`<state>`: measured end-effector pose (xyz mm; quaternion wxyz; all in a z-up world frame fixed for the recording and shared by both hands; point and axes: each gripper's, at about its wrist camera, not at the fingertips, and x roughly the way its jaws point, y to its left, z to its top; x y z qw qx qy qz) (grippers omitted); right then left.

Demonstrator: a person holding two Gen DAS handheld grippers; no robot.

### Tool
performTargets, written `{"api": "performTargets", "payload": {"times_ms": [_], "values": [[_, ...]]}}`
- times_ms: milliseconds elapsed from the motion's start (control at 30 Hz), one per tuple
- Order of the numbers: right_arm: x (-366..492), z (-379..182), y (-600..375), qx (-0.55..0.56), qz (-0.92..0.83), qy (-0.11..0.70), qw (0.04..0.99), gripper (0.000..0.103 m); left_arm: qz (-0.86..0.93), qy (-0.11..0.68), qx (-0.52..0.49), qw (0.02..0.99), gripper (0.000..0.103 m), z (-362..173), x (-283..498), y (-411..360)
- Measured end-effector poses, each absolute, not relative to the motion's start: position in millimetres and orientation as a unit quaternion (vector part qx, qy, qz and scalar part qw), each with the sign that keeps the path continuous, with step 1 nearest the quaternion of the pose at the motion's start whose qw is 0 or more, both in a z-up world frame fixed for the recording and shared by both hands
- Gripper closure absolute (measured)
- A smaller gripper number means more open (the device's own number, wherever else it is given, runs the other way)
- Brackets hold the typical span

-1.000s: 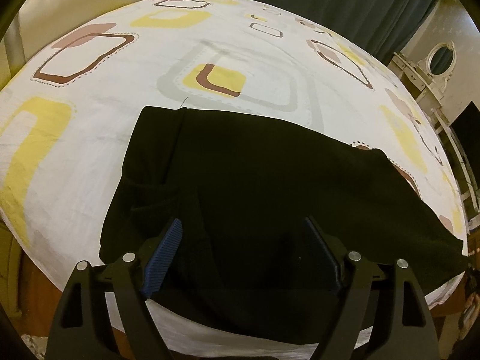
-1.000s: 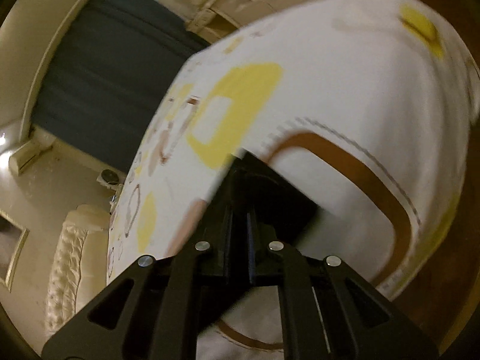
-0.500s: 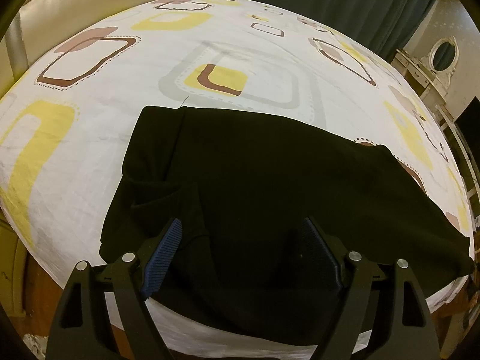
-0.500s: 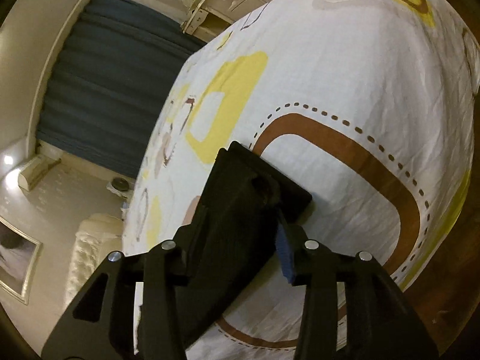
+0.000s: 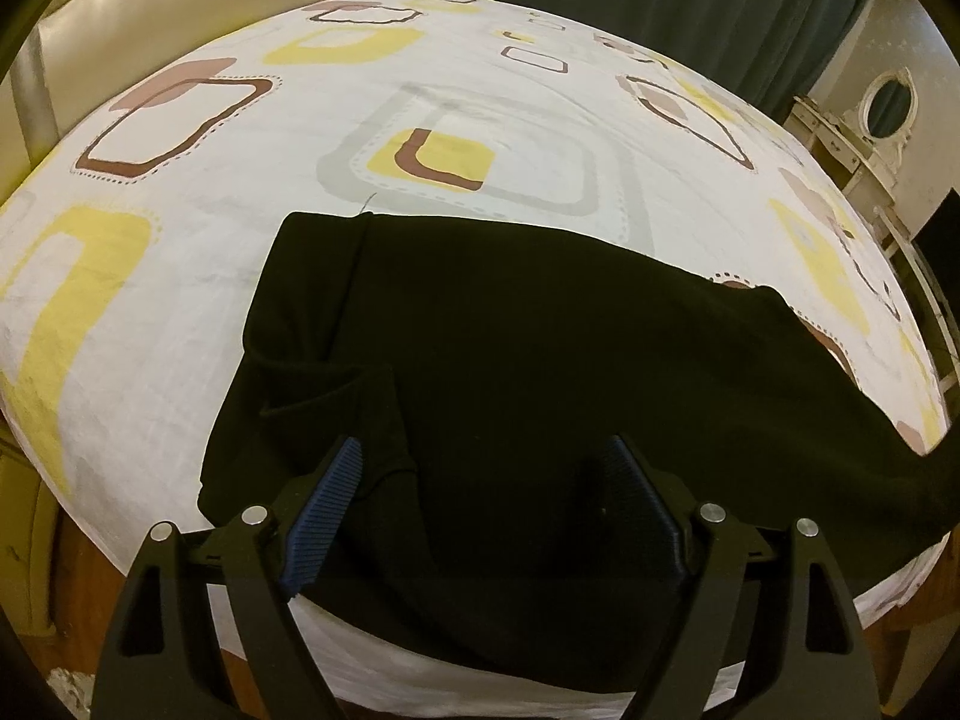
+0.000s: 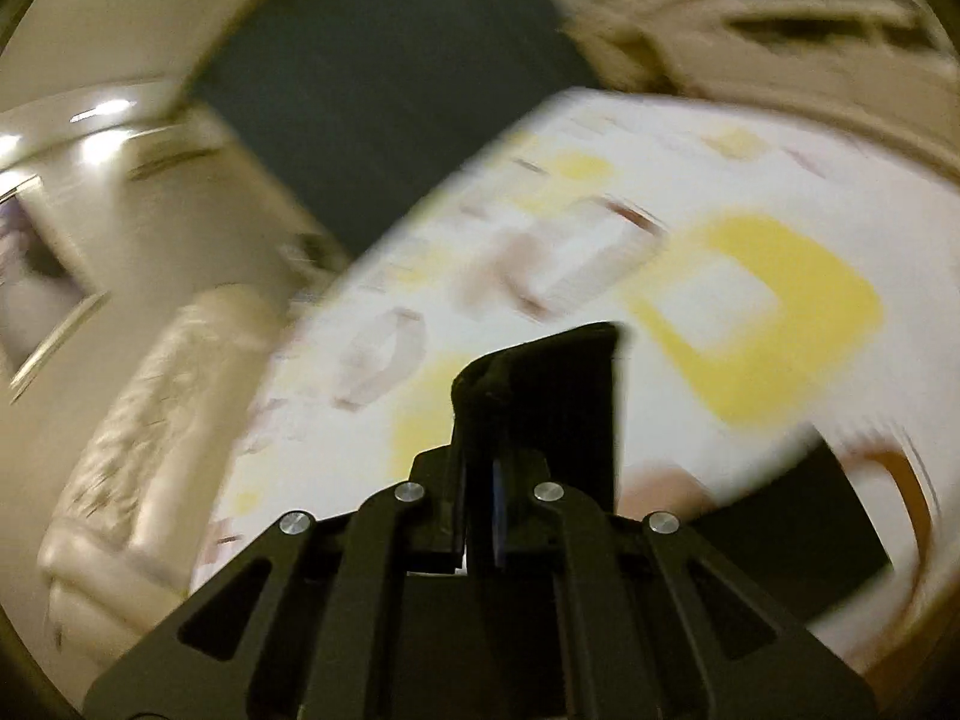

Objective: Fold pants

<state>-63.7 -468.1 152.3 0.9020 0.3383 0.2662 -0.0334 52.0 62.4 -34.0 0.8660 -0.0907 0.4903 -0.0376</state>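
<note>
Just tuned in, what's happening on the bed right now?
A person is folding black pants spread on a bed with a patterned sheet. The right gripper is shut on one end of the pants, a flap of fabric standing up between its fingers; that view is motion-blurred. The left gripper hangs open over the near part of the pants, gripping nothing.

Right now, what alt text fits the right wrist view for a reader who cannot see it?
The right gripper is shut on an end of the black pants, holding it above a bed sheet patterned with yellow and brown squares. The frame is motion-blurred; a dark curtain hangs beyond.
</note>
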Motion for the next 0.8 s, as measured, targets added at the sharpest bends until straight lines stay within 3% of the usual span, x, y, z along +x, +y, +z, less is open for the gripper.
{"api": "performTargets", "payload": {"times_ms": [133,500,667,800], "values": [[-78,186,-468,0.333,0.001,0.220,0.917,0.098,-0.034,0.488,-0.090,0.867,0.021,-35,51,61],[-188,-3,-591,0.459,-0.177,0.311,0.813,0.098,-0.033,0.485,-0.081,0.870,0.018,-38,51,54],[-208,-42,-598,0.489,-0.181,0.322,0.791,0.095,-0.026,0.484,-0.074,0.872,0.018,-38,51,50],[-223,-43,-602,0.516,-0.173,0.301,0.783,0.085,-0.026,0.484,-0.068,0.872,0.017,-39,51,49]]}}
